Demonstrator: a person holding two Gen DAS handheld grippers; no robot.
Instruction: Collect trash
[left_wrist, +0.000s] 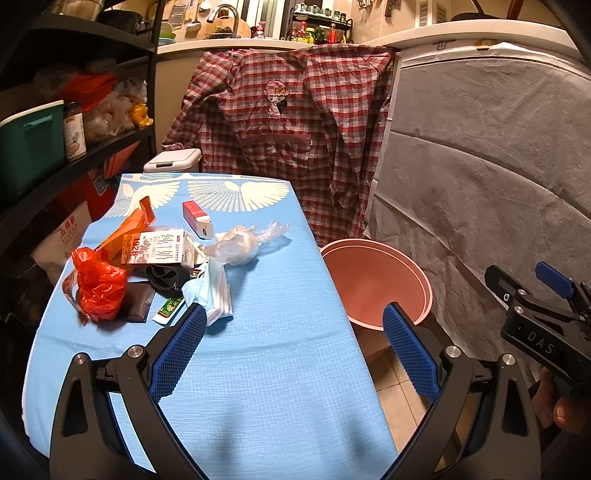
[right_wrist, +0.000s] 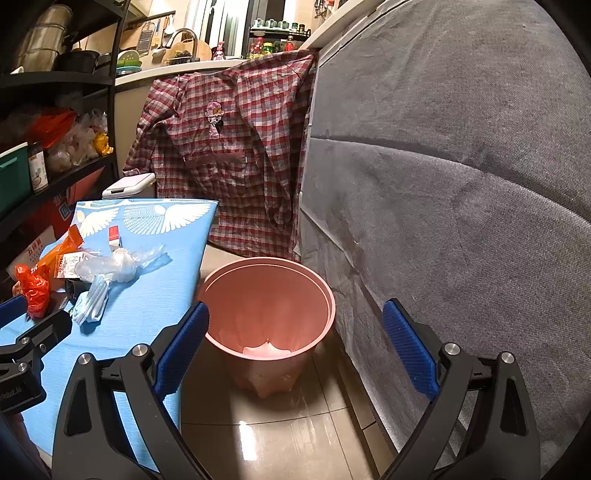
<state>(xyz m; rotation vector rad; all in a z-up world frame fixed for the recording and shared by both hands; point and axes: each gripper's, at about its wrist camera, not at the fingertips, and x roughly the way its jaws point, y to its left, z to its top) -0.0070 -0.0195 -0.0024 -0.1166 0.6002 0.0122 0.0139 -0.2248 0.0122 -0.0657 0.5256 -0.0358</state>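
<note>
Both my claws, left claw (left_wrist: 293, 328) and right claw (right_wrist: 295, 325), gape empty; face mask (left_wrist: 212, 291) at 11 o'clock is limp, may slip short of pink bin (right_wrist: 269, 295)

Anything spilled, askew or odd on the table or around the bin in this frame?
Nothing spilled or damaged. The trash, including the milk carton, red plastic bag and face mask, lies heaped at the table's far left. The pink bin stands upright on the floor, with something pale at its bottom.
</note>
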